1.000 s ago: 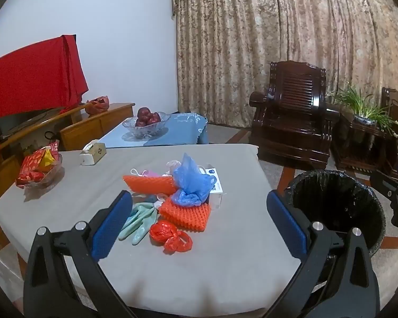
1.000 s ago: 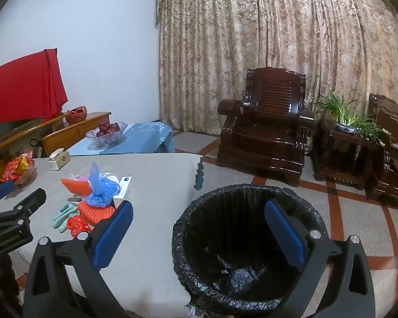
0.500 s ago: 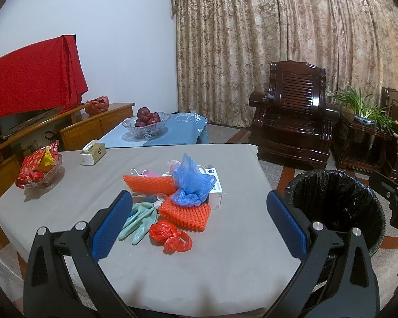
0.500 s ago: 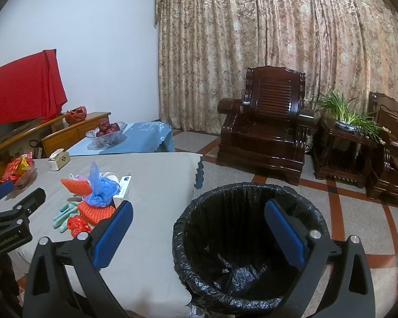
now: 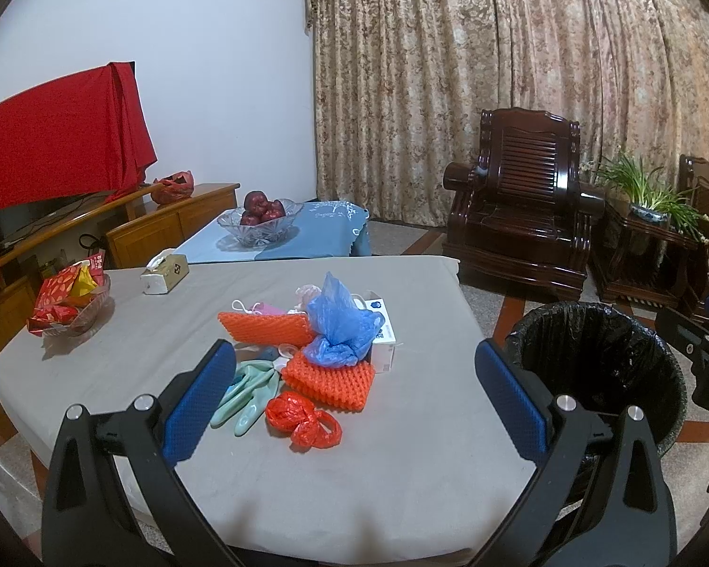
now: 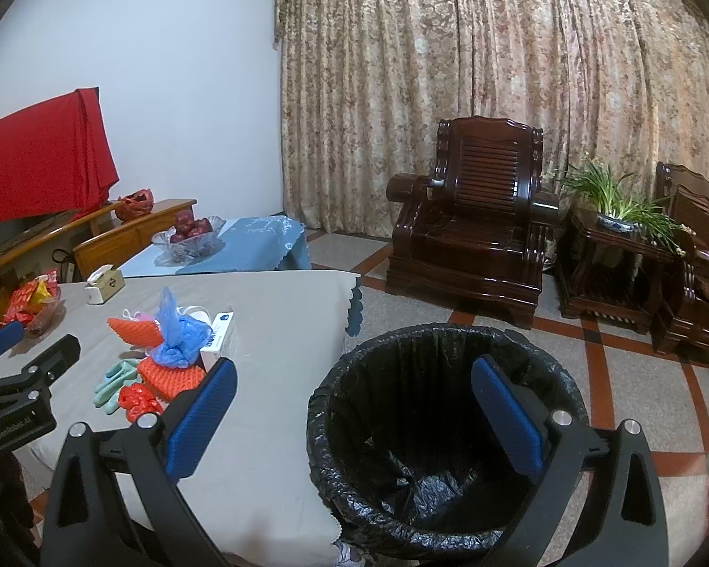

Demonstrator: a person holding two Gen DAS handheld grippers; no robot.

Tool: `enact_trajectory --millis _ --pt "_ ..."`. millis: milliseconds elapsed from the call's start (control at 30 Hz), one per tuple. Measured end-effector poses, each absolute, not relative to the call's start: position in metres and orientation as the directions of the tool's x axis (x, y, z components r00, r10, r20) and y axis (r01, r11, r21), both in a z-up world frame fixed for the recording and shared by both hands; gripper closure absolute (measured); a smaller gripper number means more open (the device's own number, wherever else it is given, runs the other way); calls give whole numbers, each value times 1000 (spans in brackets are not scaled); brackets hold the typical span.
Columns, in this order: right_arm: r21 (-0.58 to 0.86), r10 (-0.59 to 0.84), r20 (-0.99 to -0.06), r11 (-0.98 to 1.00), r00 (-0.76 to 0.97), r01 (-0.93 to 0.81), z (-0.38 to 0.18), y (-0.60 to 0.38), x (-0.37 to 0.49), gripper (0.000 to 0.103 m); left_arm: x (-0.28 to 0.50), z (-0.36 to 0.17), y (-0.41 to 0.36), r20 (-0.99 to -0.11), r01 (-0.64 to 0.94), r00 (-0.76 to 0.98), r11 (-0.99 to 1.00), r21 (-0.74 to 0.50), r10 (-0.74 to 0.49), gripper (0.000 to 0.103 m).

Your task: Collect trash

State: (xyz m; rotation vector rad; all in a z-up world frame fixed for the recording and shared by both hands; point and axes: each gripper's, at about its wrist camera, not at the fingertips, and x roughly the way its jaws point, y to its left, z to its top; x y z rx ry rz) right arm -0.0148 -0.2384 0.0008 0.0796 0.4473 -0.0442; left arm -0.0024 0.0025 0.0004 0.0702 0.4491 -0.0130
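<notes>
my left fingers [image 5: 354, 394] hang released around the trash pile [image 5: 326, 345] on the worktop [image 5: 402, 472], my right fingers [image 6: 354, 406] spread empty over the lined bin [image 6: 449, 430], ready to receive.

Two orange foam nets [image 5: 264, 328] [image 5: 328, 380], one blue bag [image 5: 340, 326], one red bag [image 5: 302, 425], one bin [image 5: 595, 368].

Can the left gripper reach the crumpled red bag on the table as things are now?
Probably yes. The left gripper is open, and the red bag lies at the near edge of the pile, nothing over it.
</notes>
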Motion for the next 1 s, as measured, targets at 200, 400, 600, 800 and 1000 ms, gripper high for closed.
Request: enact_trajectory --millis 200,400,600,800,1000 --pt "68 -25 -435 996 900 60 1 -238 -15 6 -2 0 2 -434 28 901 997 65 3 5" --pt "68 -24 -436 996 900 60 1 -238 -14 6 -2 0 2 -436 29 900 997 65 2 5" --pt "68 -25 -436 996 900 61 -1 -236 -14 6 -2 0 2 -435 28 900 997 65 3 5" --pt "67 -26 -438 996 899 61 -2 -237 -13 6 -3 0 2 -436 28 900 998 64 2 5" --pt "68 -25 -439 996 898 61 -1 -237 -13 6 -2 0 2 -436 28 900 998 64 2 5"
